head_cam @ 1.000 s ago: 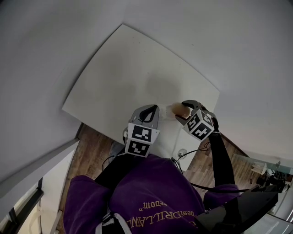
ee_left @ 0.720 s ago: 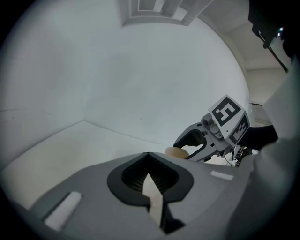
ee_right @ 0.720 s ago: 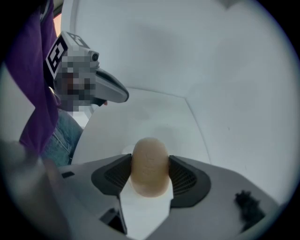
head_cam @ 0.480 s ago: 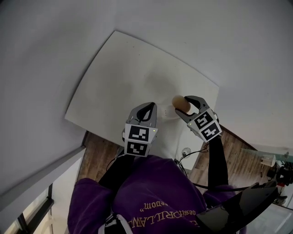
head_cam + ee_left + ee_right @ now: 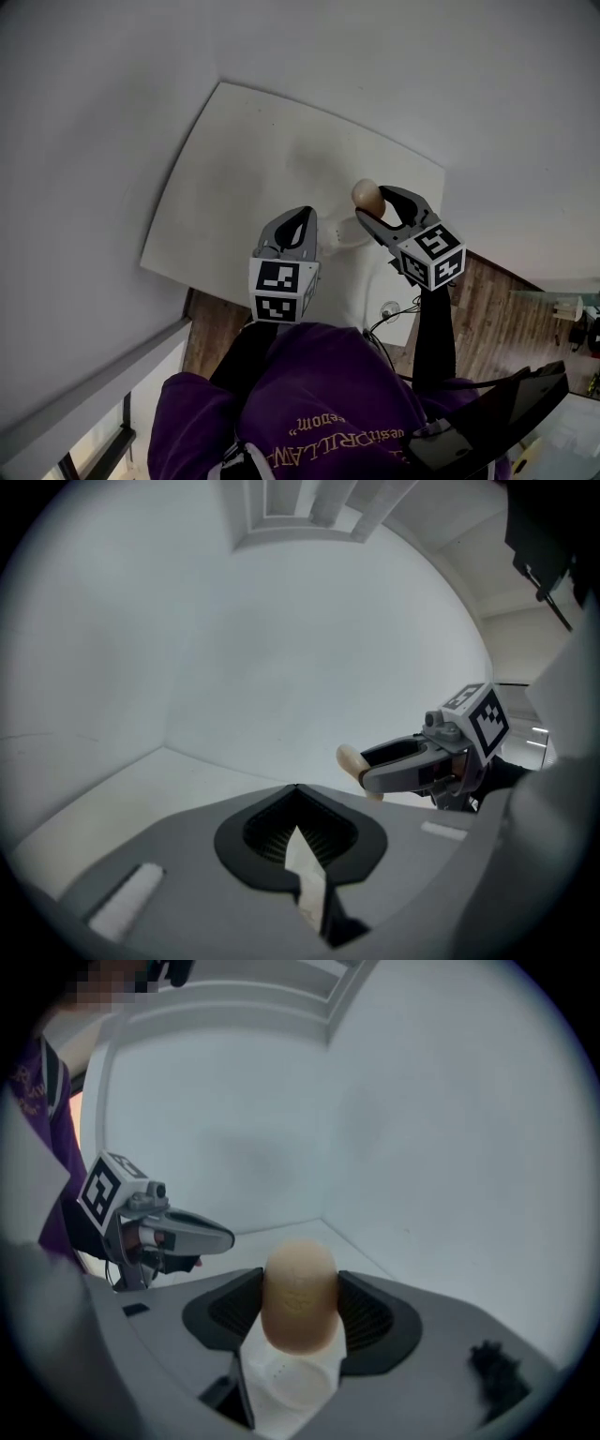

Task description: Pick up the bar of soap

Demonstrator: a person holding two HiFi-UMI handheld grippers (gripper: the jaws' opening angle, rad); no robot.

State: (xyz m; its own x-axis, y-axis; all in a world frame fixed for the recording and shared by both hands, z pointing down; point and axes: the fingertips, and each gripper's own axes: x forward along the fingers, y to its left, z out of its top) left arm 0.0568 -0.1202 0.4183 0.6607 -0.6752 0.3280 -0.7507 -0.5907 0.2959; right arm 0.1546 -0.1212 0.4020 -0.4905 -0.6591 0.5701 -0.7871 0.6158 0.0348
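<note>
Tan bar of soap (image 5: pixel 367 195), clamped upright between both jaws of right tool (image 5: pixel 372 204), rounded end sticking out past the tips, held in the air above white table (image 5: pixel 244 169). Beside it, apart, left tool (image 5: pixel 302 217) over near part of table, jaws pressed together at the tips, gripping nothing.
</note>
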